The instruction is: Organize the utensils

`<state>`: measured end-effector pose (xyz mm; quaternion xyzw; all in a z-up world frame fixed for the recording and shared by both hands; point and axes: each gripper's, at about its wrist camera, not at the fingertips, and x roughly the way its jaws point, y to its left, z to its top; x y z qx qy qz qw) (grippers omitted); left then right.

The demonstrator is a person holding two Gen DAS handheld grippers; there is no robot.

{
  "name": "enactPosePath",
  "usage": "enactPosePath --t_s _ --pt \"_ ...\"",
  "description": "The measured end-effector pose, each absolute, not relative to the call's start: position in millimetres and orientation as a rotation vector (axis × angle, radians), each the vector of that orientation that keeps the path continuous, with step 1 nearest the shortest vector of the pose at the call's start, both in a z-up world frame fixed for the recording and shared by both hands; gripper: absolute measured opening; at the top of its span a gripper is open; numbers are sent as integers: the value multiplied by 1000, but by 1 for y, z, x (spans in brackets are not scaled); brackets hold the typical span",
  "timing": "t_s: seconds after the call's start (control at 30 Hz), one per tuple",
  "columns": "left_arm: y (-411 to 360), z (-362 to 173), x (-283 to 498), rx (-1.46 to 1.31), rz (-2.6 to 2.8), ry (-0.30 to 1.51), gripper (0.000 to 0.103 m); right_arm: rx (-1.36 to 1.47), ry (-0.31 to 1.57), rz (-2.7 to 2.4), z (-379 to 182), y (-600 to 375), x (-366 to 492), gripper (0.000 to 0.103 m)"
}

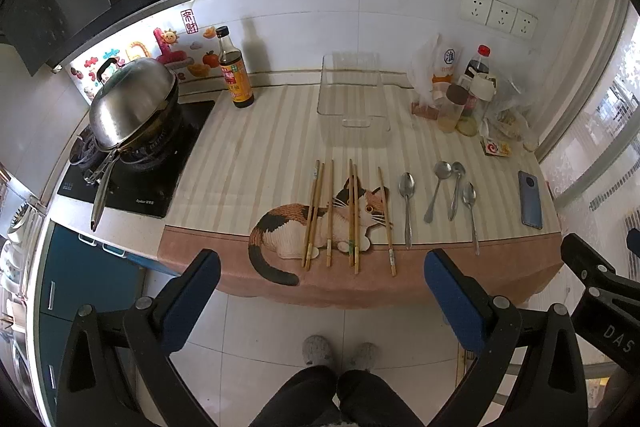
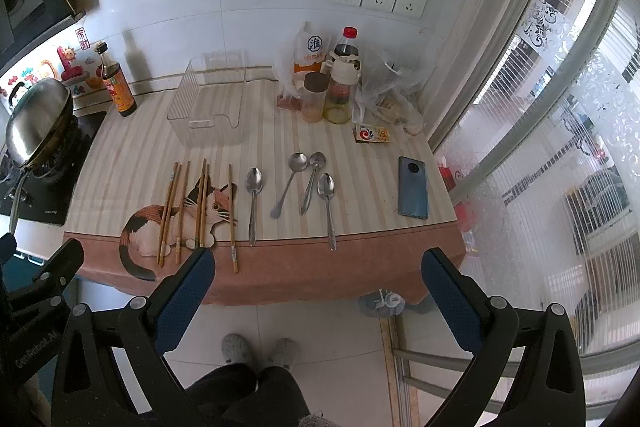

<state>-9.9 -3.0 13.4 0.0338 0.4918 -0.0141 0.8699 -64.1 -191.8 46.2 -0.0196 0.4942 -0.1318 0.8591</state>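
Observation:
Several wooden chopsticks (image 1: pixel 330 213) lie side by side on the cat-print cloth (image 1: pixel 240 163), and several metal spoons (image 1: pixel 407 207) lie to their right. A clear plastic organizer bin (image 1: pixel 352 99) stands behind them near the wall. The chopsticks (image 2: pixel 180 211), spoons (image 2: pixel 253 199) and bin (image 2: pixel 208 107) also show in the right wrist view. My left gripper (image 1: pixel 322 271) is open and empty, held back from the table's front edge. My right gripper (image 2: pixel 318 267) is open and empty, in front of the spoons.
A blue phone (image 1: pixel 530 199) lies at the table's right. Bottles, jars and bags (image 1: pixel 464 95) stand at the back right. A soy sauce bottle (image 1: pixel 234 71) and a lidded wok (image 1: pixel 132 103) on a stove are at the left. A window is on the right.

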Motion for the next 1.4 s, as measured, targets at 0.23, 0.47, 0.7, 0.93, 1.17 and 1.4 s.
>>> enactPosePath --t_s 0.23,0.47,0.7,0.93,1.17,1.4 --pt "-3 14 -10 70 -29 1027 103 -41 1037 -277 46 -191 -64 103" --pt "-2 13 -11 69 -31 1026 103 -41 1035 -277 46 -191 -64 103" --pt "-5 17 -10 66 -31 1016 103 -42 1032 -277 49 -191 -64 103" --pt "-5 18 -10 66 -31 1015 103 -43 1029 -274 52 -190 -63 103" --pt "-5 18 -10 65 -30 1013 103 -45 1028 -274 53 -190 -63 103" --pt "-4 18 -11 63 -33 1012 103 -42 1023 -270 53 -190 -64 103"
